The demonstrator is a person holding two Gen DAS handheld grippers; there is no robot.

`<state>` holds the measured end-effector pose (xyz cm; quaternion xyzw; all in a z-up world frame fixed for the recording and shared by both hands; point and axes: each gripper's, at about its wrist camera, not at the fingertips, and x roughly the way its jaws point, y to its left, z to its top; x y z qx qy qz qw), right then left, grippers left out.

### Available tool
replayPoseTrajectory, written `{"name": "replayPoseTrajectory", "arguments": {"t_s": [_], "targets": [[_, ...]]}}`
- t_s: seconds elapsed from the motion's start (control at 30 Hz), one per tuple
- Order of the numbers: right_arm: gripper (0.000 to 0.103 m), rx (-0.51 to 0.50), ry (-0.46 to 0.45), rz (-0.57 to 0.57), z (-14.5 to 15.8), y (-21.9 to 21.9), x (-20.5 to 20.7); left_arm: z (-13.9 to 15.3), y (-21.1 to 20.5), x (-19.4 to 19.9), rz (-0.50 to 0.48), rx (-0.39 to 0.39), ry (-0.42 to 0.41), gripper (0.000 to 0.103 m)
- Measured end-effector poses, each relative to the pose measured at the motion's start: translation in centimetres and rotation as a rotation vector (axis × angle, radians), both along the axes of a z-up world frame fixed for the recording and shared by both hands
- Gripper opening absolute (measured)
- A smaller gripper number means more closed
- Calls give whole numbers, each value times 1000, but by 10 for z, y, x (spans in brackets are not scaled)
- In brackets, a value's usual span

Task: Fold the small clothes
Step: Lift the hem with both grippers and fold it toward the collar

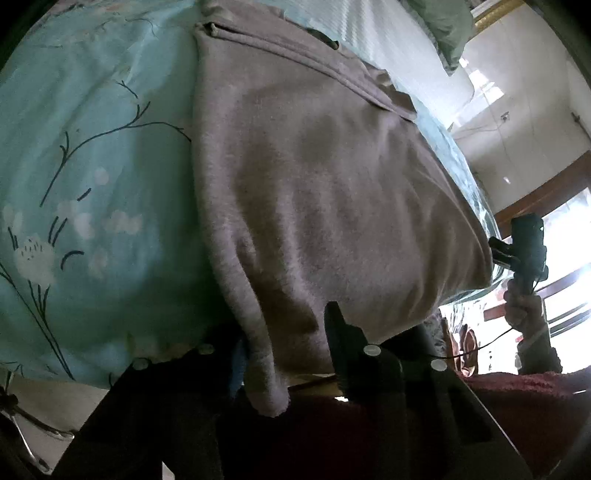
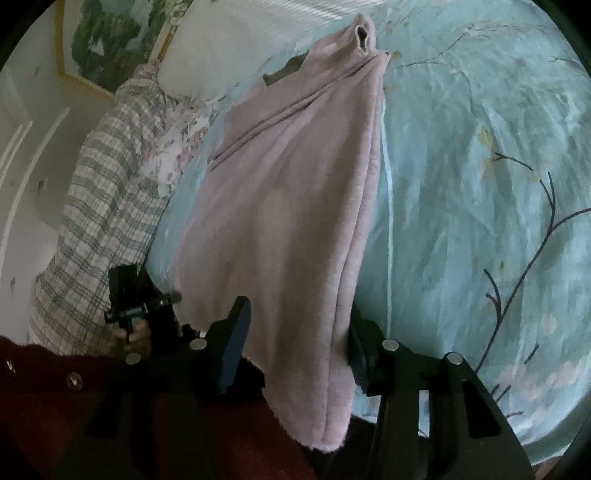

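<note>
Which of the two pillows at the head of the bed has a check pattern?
The checked pillow, nearest the camera; the white pillow behind it is plain.

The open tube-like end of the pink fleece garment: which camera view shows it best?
The right wrist view: the pink fleece garment's open tube-like end faces the camera at the top, its dark hollow visible. The left wrist view shows the far end only as flat folded layers, without any opening.

A mauve-pink garment (image 2: 280, 236) of soft, fuzzy matt knit cloth is seen, its surface lightly napped. A pale turquoise bedsheet (image 1: 92, 155) of smooth thin woven cloth, printed with dark branches and white blossoms, is noted, with a faint sheen. Matt black plastic gripper fingers (image 2: 234, 343) carrying shiny round metal fasteners (image 2: 198, 344) are recorded, beside a dark red fleecy sleeve (image 1: 524, 391).
</note>
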<state>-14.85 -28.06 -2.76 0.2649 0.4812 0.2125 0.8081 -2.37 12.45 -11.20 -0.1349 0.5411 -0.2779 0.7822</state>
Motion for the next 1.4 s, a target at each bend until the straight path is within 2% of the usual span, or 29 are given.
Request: {"name": "replayPoseTrajectory", "arguments": {"t_s": [0.13, 0.3, 0.47, 0.5, 0.53, 0.57, 0.6, 0.67, 0.7, 0.83, 0.97, 1.23, 1.4], "targets": [[50, 1, 0, 46, 1, 4, -6, -2, 5, 1, 3, -44, 15, 34], [50, 42, -4, 32, -4, 3, -8, -3, 17, 1, 23, -116, 28, 34], [50, 32, -3, 51, -3, 5, -8, 0, 19, -1, 15, -160, 11, 34], [50, 33, -4, 53, -3, 6, -7, 0, 18, -1, 11, -162, 3, 31], [50, 27, -7, 58, -2, 8, -6, 0, 17, -1, 10, -162, -1, 24], [46, 19, -10, 63, -2, 9, -6, 1, 17, 0, 11, -162, -8, 20], [32, 7, -14, 69, -1, 11, -6, 1, 16, 0, 14, -161, -18, 14], [12, 4, -9, 64, -2, 11, -6, 2, 16, -1, 22, -157, -38, 9], [10, 17, -17, 53, -2, 9, -8, 4, 17, -3, 22, -157, -47, 8], [8, 122, -97, -11, 10, -4, -15, 22, 18, -6, 42, -173, -99, 5], [8, 205, -201, -61, 34, -13, -13, 54, 20, -3, 66, -231, -176, 4], [8, 231, -304, -135, 62, -21, 30, 95, 20, 33, 115, -309, -284, 4], [7, 204, -353, -200, 83, -29, 78, 111, 17, 84, 186, -297, -349, 4]]}}
